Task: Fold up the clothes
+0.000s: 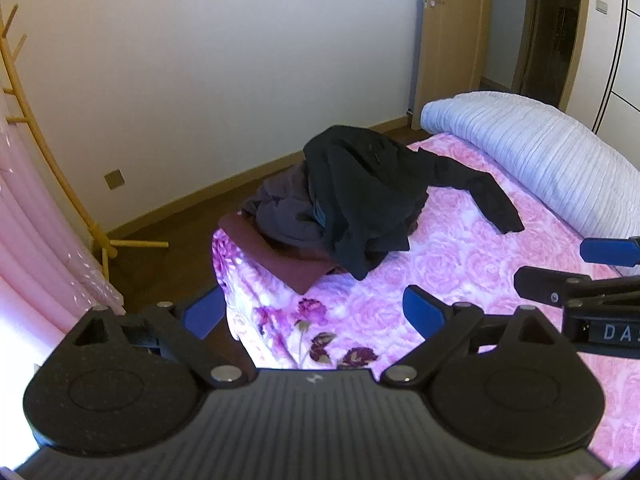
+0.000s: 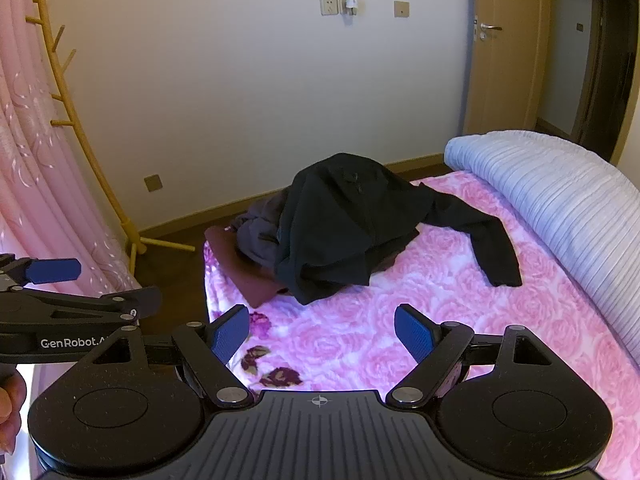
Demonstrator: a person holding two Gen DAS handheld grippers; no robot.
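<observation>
- Left gripper [image 1: 314, 314]: jaws spread wide, nothing between the 2 blue pads [image 1: 424, 312]. It hangs over the near corner of the bed, tilted down toward the sheet.
- Right gripper [image 2: 322, 334]: jaws also spread wide and empty, blue pads [image 2: 414, 334] above the sheet. It sits just beside the left gripper; each shows at the edge of the other's wrist view.
- A bit of the person's hand [image 2: 10, 404] shows at the left edge of the right wrist view, under the left gripper's body.
- Pink floral sheet [image 1: 460, 280] covers the bed; darker purple flowers are printed near the corner under the grippers.
- Pile of clothes [image 1: 340, 208]: lies on the sheet near the bed's far-left edge, well apart from both grippers, unfolded.
- Black garment [image 2: 344, 224] is on top of the pile, draped over it, with 1 sleeve [image 2: 484, 240] stretched out to the right across the sheet.
- Grey-purple garment [image 1: 280, 208] is bunched under the black one, on its left side.
- Maroon cloth [image 1: 280, 260] lies flat at the bottom of the pile, its corner pointing toward the grippers.
- Rolled white ribbed quilt [image 1: 540, 152] lies along the right side of the bed, apart from the pile.
- Beyond the bed: wooden coat rack [image 2: 80, 132] and pink curtain [image 2: 24, 168] at left, white wall, wooden door [image 2: 504, 48] at right.
</observation>
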